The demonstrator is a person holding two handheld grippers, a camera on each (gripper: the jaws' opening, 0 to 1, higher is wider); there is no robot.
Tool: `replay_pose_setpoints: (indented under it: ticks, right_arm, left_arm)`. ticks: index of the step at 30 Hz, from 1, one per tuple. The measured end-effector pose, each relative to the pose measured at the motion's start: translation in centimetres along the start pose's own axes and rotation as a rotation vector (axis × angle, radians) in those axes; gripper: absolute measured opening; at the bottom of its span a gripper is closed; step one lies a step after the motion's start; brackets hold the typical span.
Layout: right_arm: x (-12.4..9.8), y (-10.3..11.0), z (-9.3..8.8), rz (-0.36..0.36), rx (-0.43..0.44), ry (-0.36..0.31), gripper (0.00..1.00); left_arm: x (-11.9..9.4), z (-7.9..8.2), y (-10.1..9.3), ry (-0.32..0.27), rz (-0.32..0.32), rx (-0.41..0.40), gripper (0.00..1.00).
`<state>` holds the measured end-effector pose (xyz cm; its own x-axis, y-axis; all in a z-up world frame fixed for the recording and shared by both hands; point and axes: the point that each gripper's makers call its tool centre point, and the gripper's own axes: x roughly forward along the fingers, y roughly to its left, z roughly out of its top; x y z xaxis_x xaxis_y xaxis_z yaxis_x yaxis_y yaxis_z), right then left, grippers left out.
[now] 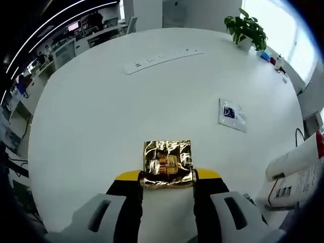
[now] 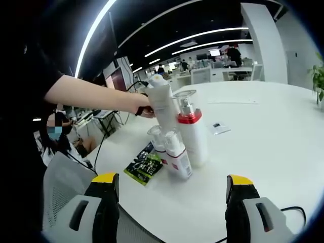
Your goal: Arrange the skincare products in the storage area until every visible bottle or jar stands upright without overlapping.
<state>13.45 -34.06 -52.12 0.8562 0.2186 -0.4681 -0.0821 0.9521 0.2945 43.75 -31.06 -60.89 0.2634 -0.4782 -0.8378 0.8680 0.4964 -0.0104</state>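
On the white table (image 1: 101, 116), the left gripper (image 1: 167, 177) clamps a gold box (image 1: 167, 163); the right gripper's (image 2: 172, 185) fingers spread wide.

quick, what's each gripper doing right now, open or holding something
Left gripper: shut on the gold foil packet, fingers pinching its near edge.
Right gripper: open, holding nothing, fingers spread wide short of the bottles.

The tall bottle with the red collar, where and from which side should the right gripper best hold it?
Probably the white body below the red collar of the tall bottle, from the open table side on the picture's right. It stands upright; two small bottles crowd its left, and the clear cap looks less secure.
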Motion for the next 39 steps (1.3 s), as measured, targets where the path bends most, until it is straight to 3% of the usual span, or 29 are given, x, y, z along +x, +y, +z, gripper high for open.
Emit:
replay_pose_setpoints:
  ticks: [5, 12, 26, 28, 31, 34, 37, 39]
  right_arm:
    - [0.1, 0.2, 0.0, 0.009, -0.004, 0.002, 0.92]
    - [0.0, 0.4, 0.4, 0.017, 0.001, -0.017, 0.92]
    - [0.0, 1.6, 0.9, 0.087, -0.019, -0.044, 0.86]
    - [-0.1, 2.1, 1.0, 0.113, -0.017, -0.049, 0.84]
    - [-0.3, 4.0, 1.4, 0.196, -0.037, -0.045, 0.81]
    - [-0.5, 6.0, 1.7, 0.279, -0.039, -0.038, 0.77]
    - [-0.9, 8.1, 2.1, 0.364, -0.044, -0.044, 0.63]
    - [-0.8, 8.7, 2.3, 0.38, -0.043, -0.044, 0.59]
  left_arm:
    - [-1.4, -0.4, -0.1, -0.028, -0.015, 0.005, 0.39]
    - [-3.7, -1.1, -0.7, -0.081, -0.039, 0.106, 0.39]
    - [-12.1, -3.9, -3.6, -0.16, -0.098, 0.251, 0.39]
    - [-12.6, -4.2, -3.7, -0.166, -0.097, 0.266, 0.39]
    - [-14.9, -4.9, -4.7, -0.179, -0.107, 0.296, 0.39]
    - [-15.6, -5.6, -5.4, -0.186, -0.128, 0.311, 0.39]
    - [-17.3, -6.8, -6.6, -0.175, -0.142, 0.387, 0.39]
    - [-18.1, -7.5, -7.1, -0.172, -0.157, 0.417, 0.39]
